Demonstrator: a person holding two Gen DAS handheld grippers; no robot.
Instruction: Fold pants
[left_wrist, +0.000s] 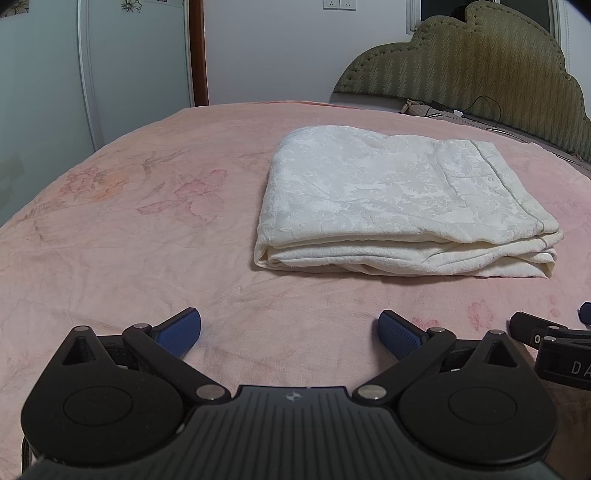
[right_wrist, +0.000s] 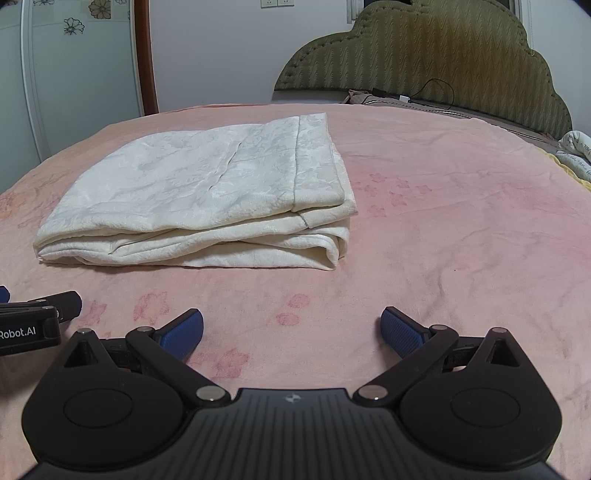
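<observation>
Folded pants (left_wrist: 402, 206) on bed (left_wrist: 147, 229); both grippers' fingers spread, empty; left gripper (left_wrist: 290, 332) side reads "Robot.AI".

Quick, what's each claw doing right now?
Left claw: open, holding nothing.
Right claw: open, holding nothing.
Both sit short of the folded pants.

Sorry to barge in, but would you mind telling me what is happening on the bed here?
A person holding a two-finger gripper in each hand is folding pants. The white pants already lie in a compact, layered fold on the pink bedspread. The left gripper and the right gripper are both open and empty, side by side near the bed's front edge, short of the pants and not touching them. An olive headboard stands at the far end.
</observation>
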